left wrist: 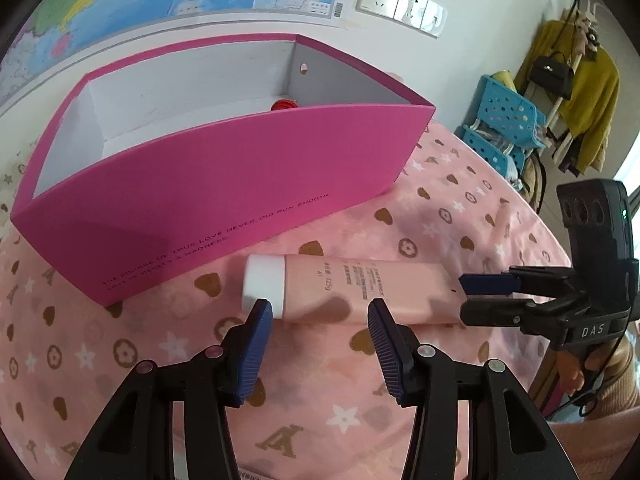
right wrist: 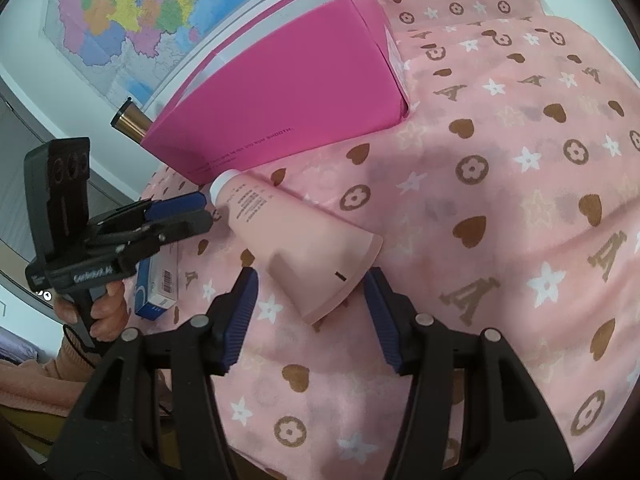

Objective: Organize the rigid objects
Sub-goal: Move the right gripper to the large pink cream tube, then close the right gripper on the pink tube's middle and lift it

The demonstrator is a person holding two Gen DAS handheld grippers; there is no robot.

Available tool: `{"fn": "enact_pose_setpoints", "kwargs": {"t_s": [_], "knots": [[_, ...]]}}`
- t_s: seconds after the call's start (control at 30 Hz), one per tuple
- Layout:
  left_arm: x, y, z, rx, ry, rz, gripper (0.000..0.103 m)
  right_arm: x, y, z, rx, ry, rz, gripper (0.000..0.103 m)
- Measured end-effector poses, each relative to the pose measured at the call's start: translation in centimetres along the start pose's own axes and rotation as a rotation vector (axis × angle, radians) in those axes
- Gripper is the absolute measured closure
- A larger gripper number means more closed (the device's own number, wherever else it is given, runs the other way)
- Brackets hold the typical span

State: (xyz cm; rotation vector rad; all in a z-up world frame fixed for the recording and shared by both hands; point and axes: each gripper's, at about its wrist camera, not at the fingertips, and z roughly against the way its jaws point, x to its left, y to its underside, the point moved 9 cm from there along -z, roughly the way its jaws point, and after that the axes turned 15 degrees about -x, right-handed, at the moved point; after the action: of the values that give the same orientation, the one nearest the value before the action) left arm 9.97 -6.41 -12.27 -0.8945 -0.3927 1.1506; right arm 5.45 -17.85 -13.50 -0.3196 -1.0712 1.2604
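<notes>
A pink tube (left wrist: 360,292) with a white cap (left wrist: 264,282) lies on its side on the pink patterned cloth, just in front of an open pink box (left wrist: 240,184). A red object (left wrist: 283,105) sits inside the box at its far end. My left gripper (left wrist: 320,312) is open, its tips hovering just short of the cap end of the tube. My right gripper (right wrist: 310,288) is open too. The tube's flat crimped end (right wrist: 340,276) lies between its fingers, and the pads are not pressing on it. Each gripper shows in the other's view: right gripper (left wrist: 462,298), left gripper (right wrist: 202,210).
A small blue carton (right wrist: 158,280) lies on the cloth under the left gripper. A gold and black cylinder (right wrist: 132,120) pokes out behind the box by the wall map (right wrist: 132,12). Blue plastic baskets (left wrist: 504,120) and hanging clothes (left wrist: 580,80) stand beyond the cloth's right edge.
</notes>
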Motion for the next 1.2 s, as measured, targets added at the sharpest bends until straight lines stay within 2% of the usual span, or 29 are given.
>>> {"fn": "enact_pose_setpoints", "kwargs": {"t_s": [0.2,0.53,0.7,0.97,1.2], "knots": [[2.7,-0.9,-0.1,-0.015,-0.077,0.023,0.051,0.1,0.0,0.3,-0.006,-0.002,-0.001,0.046],[2.4,-0.7,-1.3,0.018,-0.025,0.010,0.051,-0.1,-0.1,-0.3,-0.009,0.002,-0.008,0.045],[2.0,-0.4,-0.6,0.017,-0.029,0.006,0.051,0.0,-0.4,-0.8,-0.017,-0.003,-0.012,0.038],[1.7,1.2,1.0,0.032,-0.026,0.000,0.051,0.0,-0.9,-1.4,-0.022,-0.006,-0.006,0.038],[1.8,1.1,1.5,0.012,-0.053,0.022,0.051,0.4,-1.1,-1.8,-0.022,-0.002,0.009,0.038]]}}
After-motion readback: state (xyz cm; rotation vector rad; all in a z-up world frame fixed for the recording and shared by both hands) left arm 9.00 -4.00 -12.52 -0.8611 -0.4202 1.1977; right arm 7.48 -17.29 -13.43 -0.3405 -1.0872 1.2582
